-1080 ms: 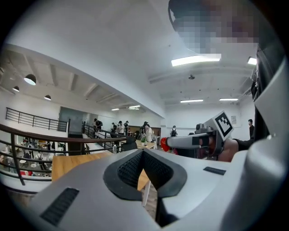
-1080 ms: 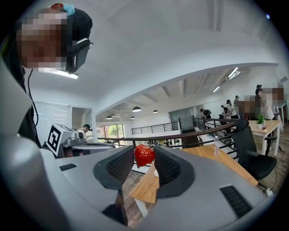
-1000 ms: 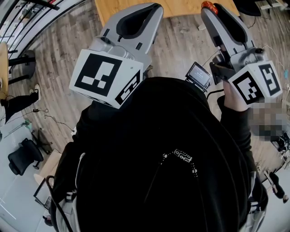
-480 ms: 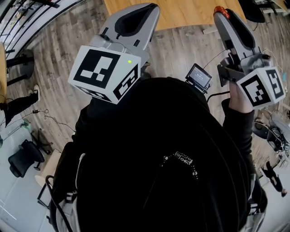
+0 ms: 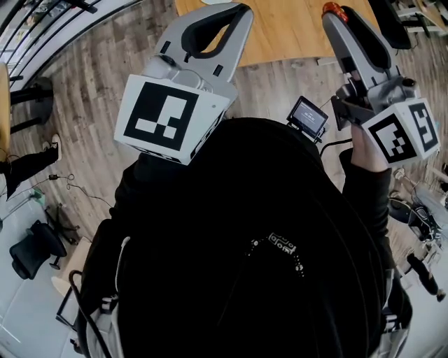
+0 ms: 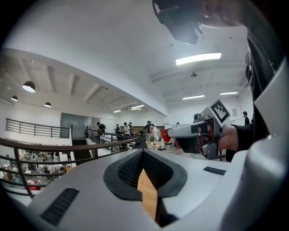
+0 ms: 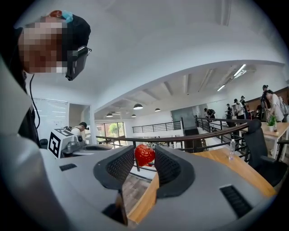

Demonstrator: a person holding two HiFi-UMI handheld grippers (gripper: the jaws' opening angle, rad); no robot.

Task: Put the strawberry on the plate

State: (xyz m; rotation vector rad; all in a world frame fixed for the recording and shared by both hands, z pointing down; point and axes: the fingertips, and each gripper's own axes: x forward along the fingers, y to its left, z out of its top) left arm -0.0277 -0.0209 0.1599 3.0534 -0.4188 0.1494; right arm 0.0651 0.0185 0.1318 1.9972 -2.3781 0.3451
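A red strawberry (image 7: 144, 154) sits pinched between the black pads of my right gripper (image 7: 144, 151), which is shut on it. In the head view the strawberry (image 5: 332, 10) shows as a red tip at the end of the right gripper (image 5: 337, 15), raised over the edge of a wooden table (image 5: 287, 28). My left gripper (image 5: 236, 10) is held up beside it with its jaws together and nothing between them. The left gripper view shows its own jaws (image 6: 142, 153) meeting, and the strawberry (image 6: 166, 135) off to the right. I see no plate clearly in any view.
The person's black-clad torso (image 5: 245, 245) fills the lower head view. A small screen (image 5: 308, 115) hangs at chest height. Wood floor (image 5: 91, 91) lies left of the table. A railing (image 7: 189, 137), a black chair (image 7: 259, 144) and people at desks are farther off.
Both grippers stay raised and the strawberry stays held. The wooden table has come further into view at the top, and the right gripper has shifted slightly sideways.
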